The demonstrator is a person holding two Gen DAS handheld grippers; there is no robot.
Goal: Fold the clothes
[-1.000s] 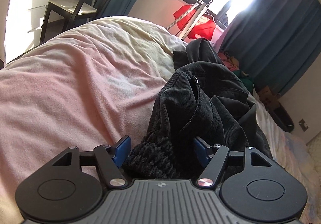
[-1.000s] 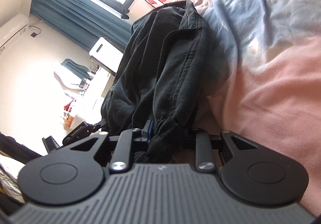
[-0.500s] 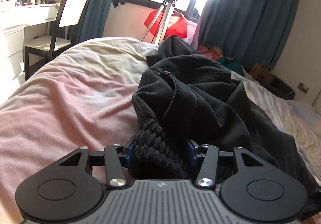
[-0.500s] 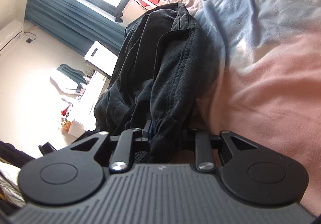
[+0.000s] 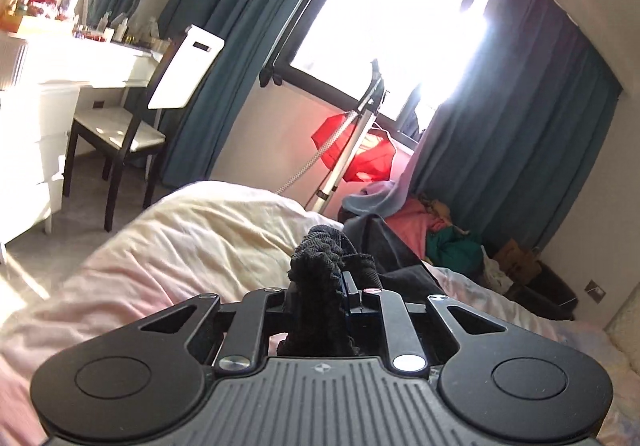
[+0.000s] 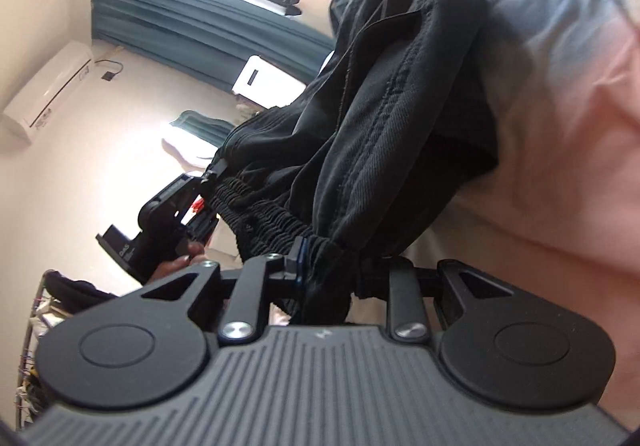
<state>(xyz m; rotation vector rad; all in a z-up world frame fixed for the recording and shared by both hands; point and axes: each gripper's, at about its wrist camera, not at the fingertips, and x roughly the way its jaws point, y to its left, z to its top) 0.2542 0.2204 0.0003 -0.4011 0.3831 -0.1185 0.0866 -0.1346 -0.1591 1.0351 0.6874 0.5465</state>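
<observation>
**Black trousers held by the waistband, both ends pinched**

The black trousers (image 6: 404, 118) hang across the centre of the right wrist view, their lower part draped on the bed (image 6: 568, 150) at the right of the frame. The cloth looks like a soft, fairly heavy twill with raised double seams; it will likely sag and slide rather than keep a crease (so the gathered, ribbed elastic waistband (image 6: 268, 218) seems the surest place to hold). The right gripper (image 6: 332, 270) has its fingers closed onto one end of that band. The left gripper (image 5: 320, 286), lower centre of its own view, is likewise clamped on a bunched knot of it. Beyond: rumpled pink-and-cream bedding, teal curtains (image 5: 520, 150), a dark-legged chair (image 5: 120, 126) at left.
</observation>
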